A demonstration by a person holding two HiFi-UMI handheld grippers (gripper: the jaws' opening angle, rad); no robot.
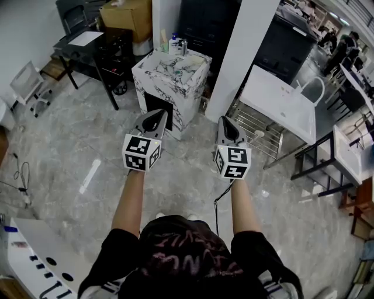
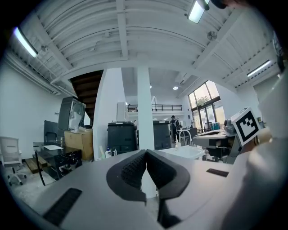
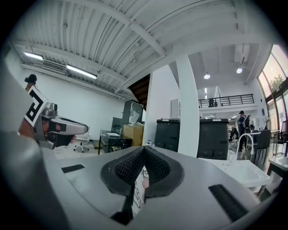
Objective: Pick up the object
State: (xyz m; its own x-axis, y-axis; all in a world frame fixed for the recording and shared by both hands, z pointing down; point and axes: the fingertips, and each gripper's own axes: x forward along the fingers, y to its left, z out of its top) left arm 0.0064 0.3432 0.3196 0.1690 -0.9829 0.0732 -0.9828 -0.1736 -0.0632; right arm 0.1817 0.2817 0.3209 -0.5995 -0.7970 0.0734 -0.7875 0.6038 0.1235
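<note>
Several small bottles and a can [image 1: 176, 45] stand on top of a white marble-patterned pedestal [image 1: 169, 79] ahead of me. My left gripper [image 1: 156, 120] is held level in front of my body, pointing at the pedestal and short of it, with its jaws shut and nothing between them [image 2: 146, 153]. To its right, my right gripper [image 1: 227, 125] is also level, its jaws shut and empty [image 3: 144, 151]. The bottles [image 2: 110, 153] show small and far off in the left gripper view.
A white column [image 1: 242, 52] rises right of the pedestal. A white table [image 1: 277, 102] and a wire rack [image 1: 257, 131] stand to the right. A black desk [image 1: 87, 47] and a cardboard box [image 1: 125, 17] are at the back left. The floor is grey concrete.
</note>
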